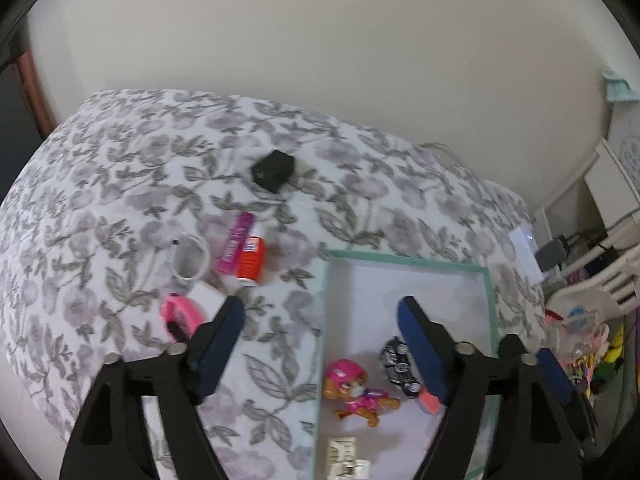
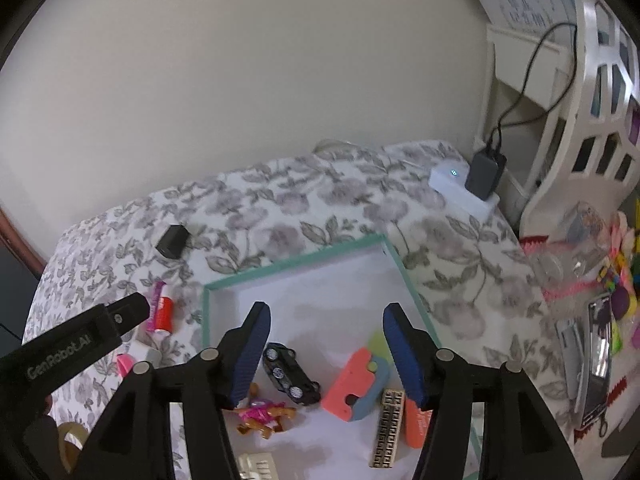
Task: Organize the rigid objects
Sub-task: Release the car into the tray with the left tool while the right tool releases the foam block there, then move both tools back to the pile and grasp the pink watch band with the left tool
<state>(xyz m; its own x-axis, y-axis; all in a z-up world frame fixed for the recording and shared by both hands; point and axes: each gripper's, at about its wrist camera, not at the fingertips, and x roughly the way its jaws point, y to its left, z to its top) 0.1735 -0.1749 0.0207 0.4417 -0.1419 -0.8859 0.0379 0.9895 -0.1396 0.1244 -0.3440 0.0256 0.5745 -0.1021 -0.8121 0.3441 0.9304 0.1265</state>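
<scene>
Floral bedspread (image 1: 120, 184) under a teal-rimmed tray (image 1: 404, 258) already holding toy dog (image 1: 360, 394) and car (image 2: 290, 372); left gripper (image 1: 320, 344) and right gripper (image 2: 326, 354) both spread, empty; sorting midway, next likely the orange bottle (image 1: 250, 260) outside, left of the tray.

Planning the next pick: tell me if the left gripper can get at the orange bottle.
Probably yes. The left gripper is open and empty, and the orange bottle lies on the bedspread ahead; only the purple tube touching its side crowds it.

The bedspread (image 1: 120, 184) is printed with grey leaves on white. The tray (image 1: 404, 259) is rimmed in mint green. The bottle (image 1: 250, 260) is coloured orange-red; the charger (image 1: 273, 170) black.
</scene>
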